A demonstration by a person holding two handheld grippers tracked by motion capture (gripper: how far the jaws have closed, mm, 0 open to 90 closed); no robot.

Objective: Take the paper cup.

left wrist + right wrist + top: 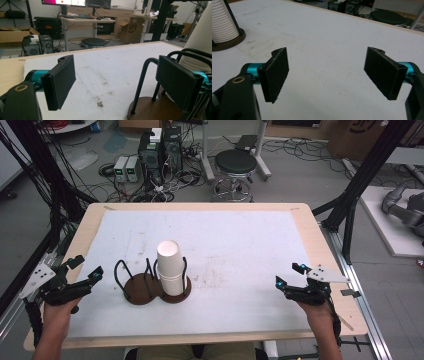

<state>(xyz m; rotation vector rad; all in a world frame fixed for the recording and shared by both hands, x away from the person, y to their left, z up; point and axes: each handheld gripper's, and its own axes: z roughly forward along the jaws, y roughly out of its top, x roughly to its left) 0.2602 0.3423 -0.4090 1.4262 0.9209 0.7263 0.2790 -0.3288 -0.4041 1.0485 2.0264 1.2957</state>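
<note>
The stack of paper cups [170, 268] stands upright, mouths down, its long axis straight up from the right-hand ring of a dark wooden cup holder [156, 288] whose black wire loops rise around it; the holder's left ring stands bare. It sits on the white sheet covering the counter [310, 235], a little left of the middle and toward the person's side. The left gripper [86, 268] hangs just left of the holder with its jaws spread wide and nothing between them; in the left gripper view the nearest wire loop [143, 82] stands just past the right jaw, between it and the cups [200, 40]. The right gripper [290, 274] is well apart, near the counter's right edge, jaws also wide and holding nothing, with bare stained sheet between it and the cups [223, 22]
</note>
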